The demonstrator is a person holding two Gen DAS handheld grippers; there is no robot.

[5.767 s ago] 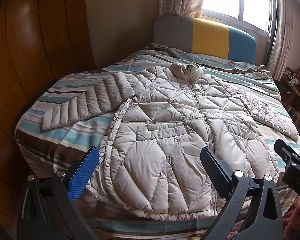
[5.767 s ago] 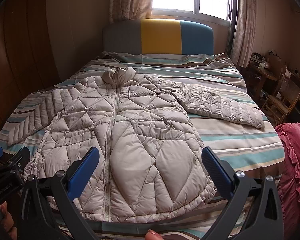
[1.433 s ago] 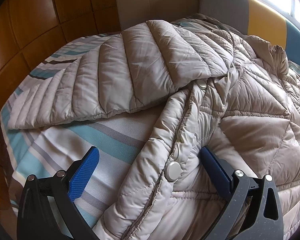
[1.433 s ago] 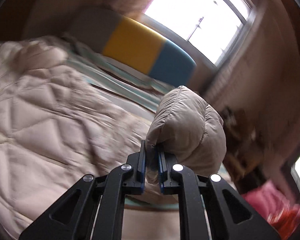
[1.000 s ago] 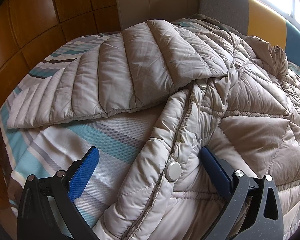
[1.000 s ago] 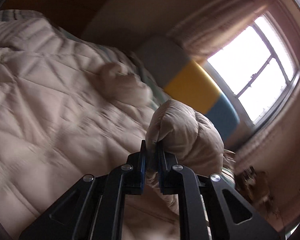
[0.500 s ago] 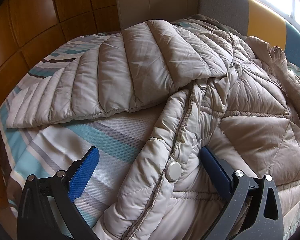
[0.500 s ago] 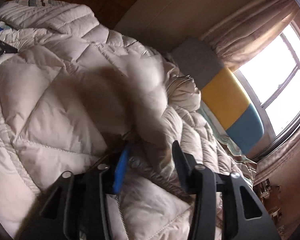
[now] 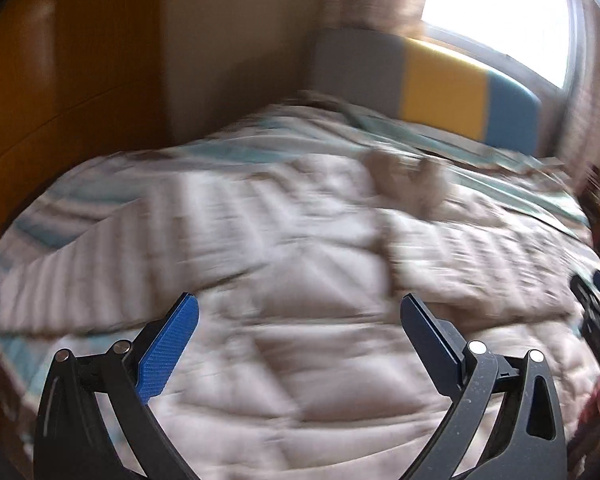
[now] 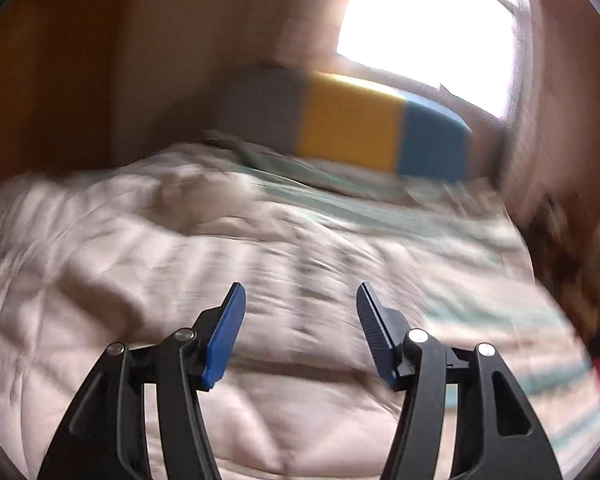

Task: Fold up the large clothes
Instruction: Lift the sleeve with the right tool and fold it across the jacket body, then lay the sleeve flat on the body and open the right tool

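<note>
A beige quilted puffer jacket (image 9: 300,320) lies face up on the striped bed; both views are motion-blurred. Its right sleeve (image 9: 480,252) is folded across the chest, and shows in the right wrist view (image 10: 260,264) too. Its left sleeve (image 9: 112,248) still stretches out to the left. My left gripper (image 9: 300,320) is open and empty above the jacket's lower body. My right gripper (image 10: 300,312) is open and empty above the folded sleeve; it also shows at the right edge of the left wrist view (image 9: 596,308).
The striped bedsheet (image 10: 480,280) shows to the right of the jacket. A grey, yellow and blue headboard (image 9: 440,92) stands under a bright window. Wooden wall panels (image 9: 60,80) line the left side. Furniture (image 10: 572,248) stands at the right.
My right gripper has let go of the right sleeve, which now lies across the chest, and pulled back. My left gripper has lifted away from the jacket's left edge.
</note>
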